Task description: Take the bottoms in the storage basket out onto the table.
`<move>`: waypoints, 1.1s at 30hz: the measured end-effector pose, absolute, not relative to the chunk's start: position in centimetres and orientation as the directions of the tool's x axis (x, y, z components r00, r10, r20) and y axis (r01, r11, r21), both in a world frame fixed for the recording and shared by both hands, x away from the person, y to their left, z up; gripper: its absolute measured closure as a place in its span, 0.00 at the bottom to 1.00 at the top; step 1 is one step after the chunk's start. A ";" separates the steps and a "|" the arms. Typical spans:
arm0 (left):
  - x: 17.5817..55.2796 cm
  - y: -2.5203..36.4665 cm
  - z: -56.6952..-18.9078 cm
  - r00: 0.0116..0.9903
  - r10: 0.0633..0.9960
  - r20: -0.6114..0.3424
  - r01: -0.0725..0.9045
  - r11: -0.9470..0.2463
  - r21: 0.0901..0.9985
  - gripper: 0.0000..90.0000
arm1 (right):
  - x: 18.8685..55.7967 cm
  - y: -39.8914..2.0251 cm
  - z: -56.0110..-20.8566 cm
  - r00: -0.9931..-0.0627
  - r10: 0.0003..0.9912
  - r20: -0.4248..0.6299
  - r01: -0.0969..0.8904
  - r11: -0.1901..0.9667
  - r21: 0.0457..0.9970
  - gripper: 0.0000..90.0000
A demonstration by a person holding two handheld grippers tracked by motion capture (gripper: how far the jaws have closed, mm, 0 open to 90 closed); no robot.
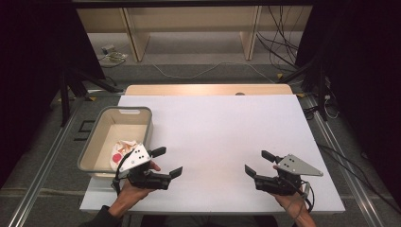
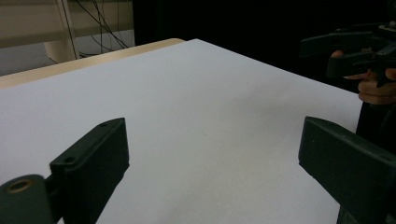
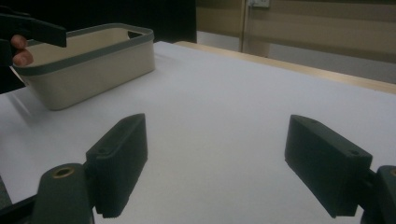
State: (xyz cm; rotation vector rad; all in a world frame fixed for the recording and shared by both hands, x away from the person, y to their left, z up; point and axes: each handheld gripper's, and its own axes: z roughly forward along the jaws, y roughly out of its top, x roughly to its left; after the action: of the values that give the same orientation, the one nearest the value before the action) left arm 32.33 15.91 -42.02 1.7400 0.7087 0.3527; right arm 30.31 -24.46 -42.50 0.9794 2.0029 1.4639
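White board [image 1: 222, 137] covers most of the table, and both my grippers are hovering over its near edge with nothing in them. My left gripper [image 1: 170, 162] sits at the near left, jaws spread wide apart and empty, pointing out toward the middle of the board and a bit to the right; in the left gripper view I'm looking between the two black jaws at bare white surface. My right gripper [image 1: 257, 163] is well apart from it at the near right, jaws also wide open with nothing between them, and it's angled back toward the left, so the two are kind of facing each other across the gap. The closest thing to my left gripper is the bin [image 1: 90, 156], a beige tub with a grey rim that sits on the left edge of the board, just beside my left hand [image 1: 135, 189]. Its long axis runs from near to far, away from me, with a cutout handle in the far short wall. In the right gripper view the bin [image 3: 93, 79] stands upright at upper left. Down in its near end there's a crumpled wrapper [image 1: 120, 150], white with red and orange on it; can't tell what it is exactly.
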 end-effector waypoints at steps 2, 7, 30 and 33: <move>32.3 15.9 -42.0 0.772 0.625 -0.118 0.272 -0.157 0.949 0.09 | 30.3 -24.4 -42.5 -0.637 0.770 0.041 0.273 0.175 0.946 0.24; 32.3 15.8 -42.0 0.772 0.626 -0.110 0.268 -0.163 0.950 0.09 | 30.3 -24.4 -42.5 -0.637 0.770 0.042 0.273 0.175 0.946 0.24; 33.1 16.1 -41.4 0.734 0.660 -0.161 0.292 -0.093 0.952 0.09 | 30.4 -24.3 -42.6 -0.631 0.774 0.051 0.282 0.168 0.945 0.24; 33.2 16.0 -41.1 0.725 0.670 -0.159 0.289 -0.086 0.954 0.09 | 30.4 -24.3 -42.7 -0.633 0.773 0.046 0.277 0.171 0.946 0.24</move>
State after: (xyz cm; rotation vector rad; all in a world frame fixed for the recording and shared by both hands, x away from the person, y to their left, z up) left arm 33.21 16.01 -41.14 1.6744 0.7768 0.3775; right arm 30.42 -24.27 -42.67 0.9890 2.0029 1.4672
